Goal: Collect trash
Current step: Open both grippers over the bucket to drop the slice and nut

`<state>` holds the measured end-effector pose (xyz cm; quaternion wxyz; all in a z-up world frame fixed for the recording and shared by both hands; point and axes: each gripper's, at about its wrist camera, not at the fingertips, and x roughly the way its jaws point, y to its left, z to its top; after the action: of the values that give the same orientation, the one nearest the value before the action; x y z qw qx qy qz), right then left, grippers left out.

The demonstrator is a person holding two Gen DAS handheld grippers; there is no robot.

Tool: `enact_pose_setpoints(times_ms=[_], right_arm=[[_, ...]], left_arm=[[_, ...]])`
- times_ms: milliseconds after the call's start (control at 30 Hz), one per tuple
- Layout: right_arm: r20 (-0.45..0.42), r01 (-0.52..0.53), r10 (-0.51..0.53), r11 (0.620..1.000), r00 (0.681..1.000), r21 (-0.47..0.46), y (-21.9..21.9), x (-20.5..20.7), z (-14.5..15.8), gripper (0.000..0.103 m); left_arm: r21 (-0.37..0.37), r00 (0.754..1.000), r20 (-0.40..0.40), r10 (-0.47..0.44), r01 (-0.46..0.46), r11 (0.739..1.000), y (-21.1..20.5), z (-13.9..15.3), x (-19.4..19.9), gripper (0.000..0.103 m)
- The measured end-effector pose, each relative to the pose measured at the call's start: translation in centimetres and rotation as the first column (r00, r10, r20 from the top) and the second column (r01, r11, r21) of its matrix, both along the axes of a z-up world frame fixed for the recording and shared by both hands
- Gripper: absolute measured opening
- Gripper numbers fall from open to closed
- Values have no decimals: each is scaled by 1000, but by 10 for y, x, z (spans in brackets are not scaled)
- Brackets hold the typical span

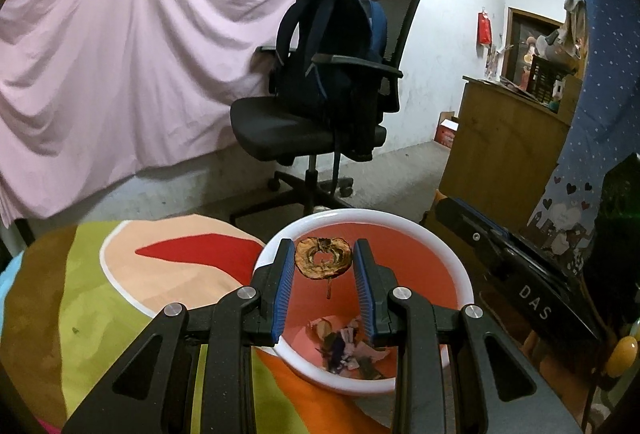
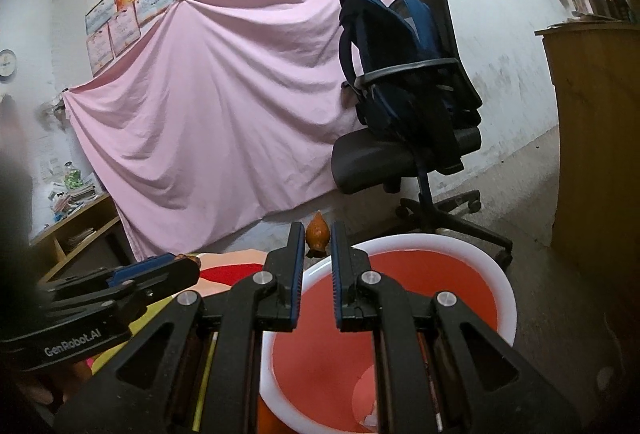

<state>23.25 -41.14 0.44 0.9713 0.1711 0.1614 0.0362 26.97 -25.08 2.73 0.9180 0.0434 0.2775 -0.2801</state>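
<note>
My left gripper (image 1: 323, 259) is shut on a brown dried fruit peel (image 1: 322, 258) and holds it over the red bin with a white rim (image 1: 466, 276). Scraps of trash (image 1: 348, 348) lie at the bin's bottom. My right gripper (image 2: 316, 236) is shut on a small orange-brown peel piece (image 2: 317, 234) above the bin's near rim (image 2: 506, 294). The left gripper (image 2: 120, 286) also shows at the left of the right wrist view, and the right gripper's body (image 1: 520, 274) at the right of the left wrist view.
A colourful cloth (image 1: 120, 294) covers the table left of the bin. A black office chair (image 1: 320, 130) with a blue backpack (image 1: 332, 46) stands behind. A wooden cabinet (image 1: 500, 138) is at the right. A pink sheet (image 1: 120, 54) hangs on the wall.
</note>
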Motion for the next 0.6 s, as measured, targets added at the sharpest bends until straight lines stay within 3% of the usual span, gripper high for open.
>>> enact_pose_setpoints(times_ms=[300, 600], right_arm=[[-26, 9, -9, 1000, 1000, 11, -3, 2, -5, 42], [-35, 16, -15, 1000, 999, 18, -4, 1, -5, 42]], left_arm=[[-12, 999, -47, -5, 5, 1000, 0, -6, 9, 26], [-24, 998, -63, -5, 3, 1000, 3, -9, 10, 35]])
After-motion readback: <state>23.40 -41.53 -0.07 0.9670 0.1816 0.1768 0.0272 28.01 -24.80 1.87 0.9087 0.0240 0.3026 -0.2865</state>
